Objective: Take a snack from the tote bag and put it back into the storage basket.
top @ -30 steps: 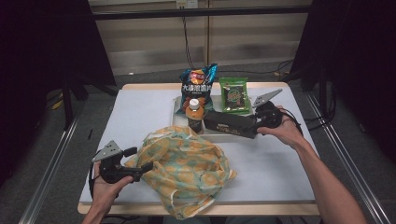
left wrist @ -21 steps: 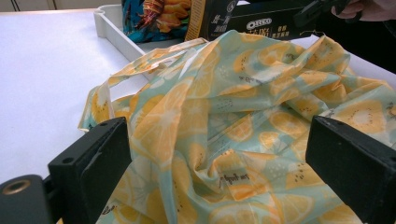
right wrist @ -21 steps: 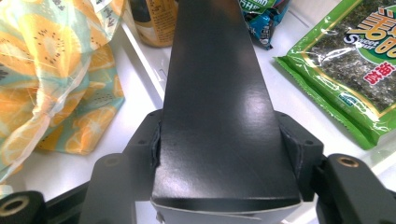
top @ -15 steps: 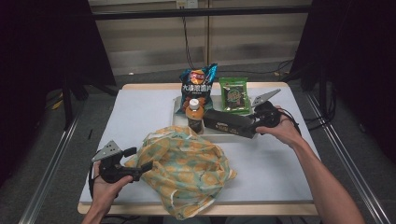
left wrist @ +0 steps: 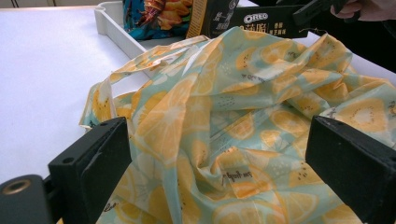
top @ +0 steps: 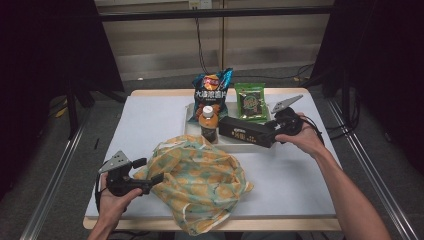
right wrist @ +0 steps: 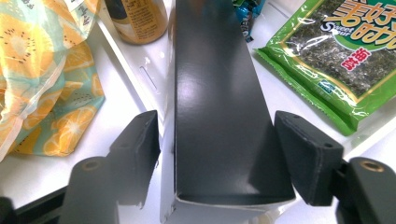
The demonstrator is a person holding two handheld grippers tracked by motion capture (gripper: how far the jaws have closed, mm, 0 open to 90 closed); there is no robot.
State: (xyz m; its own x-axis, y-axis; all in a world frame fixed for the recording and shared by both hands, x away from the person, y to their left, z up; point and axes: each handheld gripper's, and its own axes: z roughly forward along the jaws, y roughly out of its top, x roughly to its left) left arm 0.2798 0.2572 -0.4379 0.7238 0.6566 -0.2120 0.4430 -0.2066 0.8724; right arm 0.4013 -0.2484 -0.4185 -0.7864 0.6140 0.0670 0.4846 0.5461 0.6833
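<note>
- High view: your right gripper (top: 272, 134) sits at the end of the black cookie box (top: 245, 132), which lies across the front rim of the white tray (top: 192, 116) at the far side of the worktop (top: 150, 130), beside the orange-capped bottle (top: 208, 125). The chip bag (top: 212, 89) and green seaweed packet (top: 251, 100) stand behind. Your left gripper (top: 152, 177) rests at the near-left edge of the lemon-print bag (top: 200, 180).
- Left gripper view: the jaws stand wide apart with bag cloth between them, not pinched. Close on one layer of the rim, not a bunched fold, so the mouth can lift open.
- Right gripper view: the jaws have just been opening and now flank the box end with a gap on the left side and none visible on the right, so nothing is clamped. Before squeezing, centre the box between the pads and bite further along it, since it will tip from an end grip.
</note>
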